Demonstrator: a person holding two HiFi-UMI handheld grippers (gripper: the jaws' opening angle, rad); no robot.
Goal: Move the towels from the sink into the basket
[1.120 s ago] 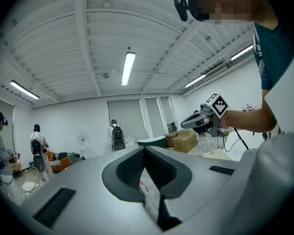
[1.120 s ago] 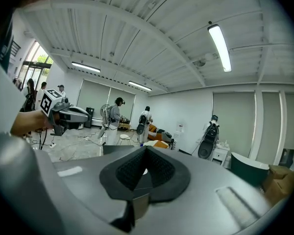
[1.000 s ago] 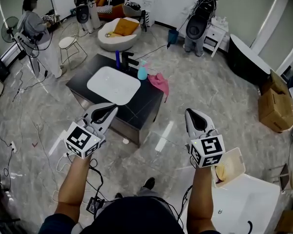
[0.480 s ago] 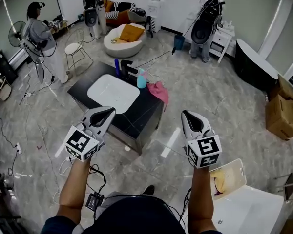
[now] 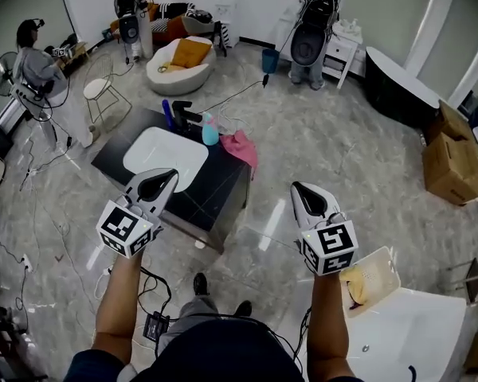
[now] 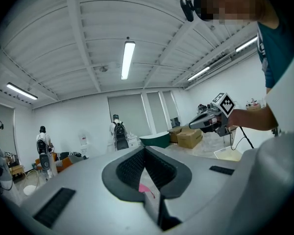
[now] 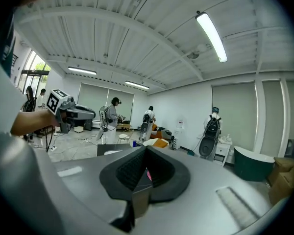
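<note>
Towel (image 5: 239, 146), pink, shows in the head view bunched on the far corner of the dark surface (image 5: 215, 183). It lies beside the white sink (image 5: 163, 153) rather than in it, and part of it hangs over the edge. A blue bottle (image 5: 210, 130) stands just beside it. The left claw (image 5: 169, 177) and right claw (image 5: 297, 188) are held apart from the towel. What I take for the basket (image 5: 382, 265), a white bin, sits on the floor to the right of the right forearm. Cables trail over the floor near the person's feet and could snag a step on the way in.

The left gripper view shows that claw pinched fully together with nothing in it, only a sliver of pink far beyond the tips.

The right gripper view shows the same: tips together and bare.

The main risk, as I judge it, is arriving with the claws closed. A closed claw would push the towel off the corner onto the floor, or tip the bottle.
</note>
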